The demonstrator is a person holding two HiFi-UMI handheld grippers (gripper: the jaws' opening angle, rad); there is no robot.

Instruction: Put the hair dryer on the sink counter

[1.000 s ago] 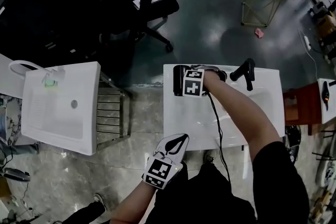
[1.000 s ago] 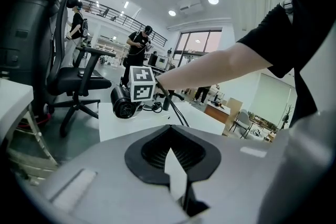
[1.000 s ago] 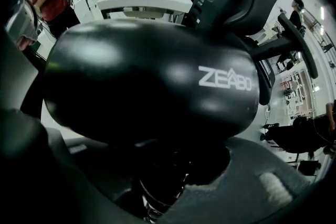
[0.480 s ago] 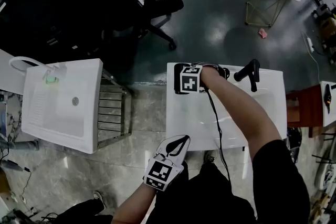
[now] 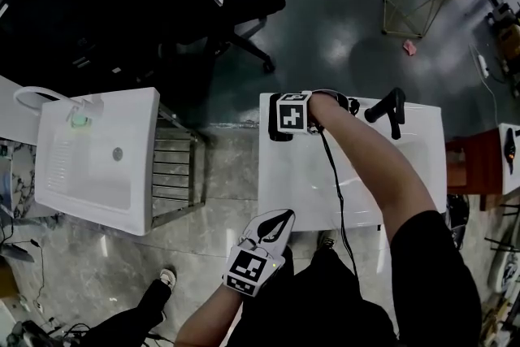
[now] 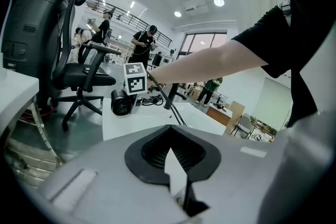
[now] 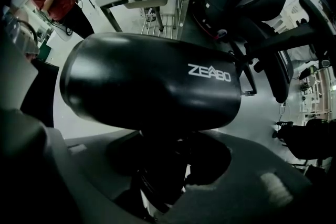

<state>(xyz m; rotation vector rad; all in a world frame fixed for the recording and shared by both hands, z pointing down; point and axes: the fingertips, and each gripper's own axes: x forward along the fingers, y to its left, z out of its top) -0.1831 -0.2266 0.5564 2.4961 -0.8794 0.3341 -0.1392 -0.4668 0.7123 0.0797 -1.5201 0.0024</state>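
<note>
The black hair dryer (image 5: 276, 119) lies at the far left corner of the white sink counter (image 5: 357, 175), barrel pointing toward the near side. My right gripper (image 5: 296, 123) points straight down over it, under its marker cube. In the right gripper view the dryer's barrel (image 7: 152, 81) fills the frame and its handle runs down between the jaws of my right gripper (image 7: 163, 176), which are shut on it. The dryer's cord (image 5: 335, 183) trails across the counter toward me. My left gripper (image 5: 276, 219) hangs shut and empty off the counter's near left edge, and its view shows the dryer (image 6: 122, 104) ahead.
A black faucet (image 5: 388, 111) stands at the counter's far right. A second white sink (image 5: 97, 158) sits to the left, with a metal rack (image 5: 172, 175) between the two. A black office chair (image 5: 219, 0) stands beyond on the dark floor.
The right gripper's marker cube has tipped slightly toward the counter's far edge. The hair dryer stays at the same corner. The left gripper has not moved.
</note>
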